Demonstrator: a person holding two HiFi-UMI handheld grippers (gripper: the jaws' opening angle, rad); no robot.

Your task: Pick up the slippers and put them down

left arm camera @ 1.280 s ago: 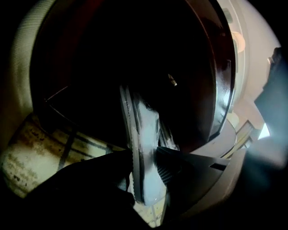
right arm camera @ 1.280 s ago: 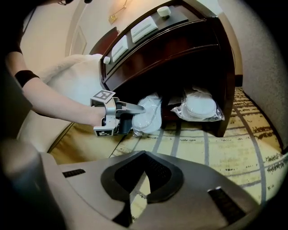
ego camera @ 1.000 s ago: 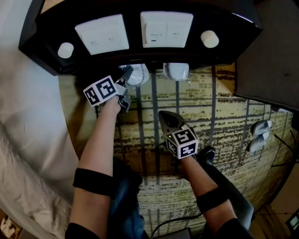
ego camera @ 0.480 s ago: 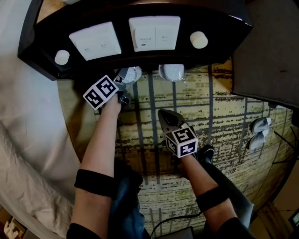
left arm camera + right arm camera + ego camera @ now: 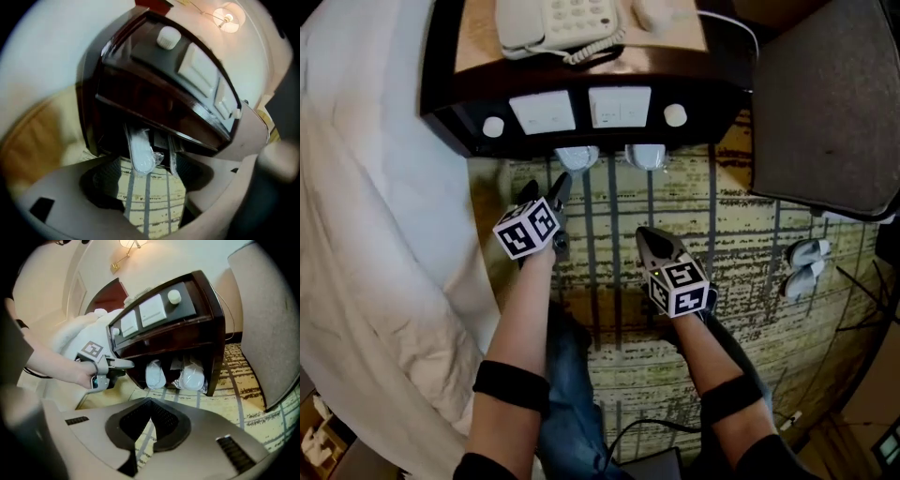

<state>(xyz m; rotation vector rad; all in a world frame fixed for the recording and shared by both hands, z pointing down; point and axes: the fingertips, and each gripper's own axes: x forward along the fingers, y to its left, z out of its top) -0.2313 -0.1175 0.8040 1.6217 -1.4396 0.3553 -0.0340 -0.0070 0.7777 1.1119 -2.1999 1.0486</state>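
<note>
From the head view I am seeing the left gripper point(image 5: 547, 187) hanging over the striped carpet point(image 5: 741, 253) with its jaws apart, and the right gripper point(image 5: 650, 240) beside it with its jaws pressed together, holding nothing. The wrapped slippers point(image 5: 577, 157) are lying side by side on the floor, toes poking out from under the dark nightstand point(image 5: 581, 89), just ahead of both tools and touching neither. A phone point(image 5: 553, 21) is sitting on the nightstand, and the bed point(image 5: 375, 234) is running along the left. In the left gripper view the left gripper point(image 5: 145, 180) is standing spread, its jaws having just been closing a little, with only carpet point(image 5: 150, 197) showing between them; the wrapped slippers point(image 5: 140, 150) are lying beyond the tips, under the nightstand point(image 5: 154, 103). In the right gripper view the right gripper point(image 5: 151, 404) is showing its pads meeting in a point, empty, aimed towards the wrapped slippers point(image 5: 154, 373), which are resting apart from it in the nightstand's point(image 5: 187, 338) open bottom, while the left gripper point(image 5: 123, 365) is hovering near their left.
</note>
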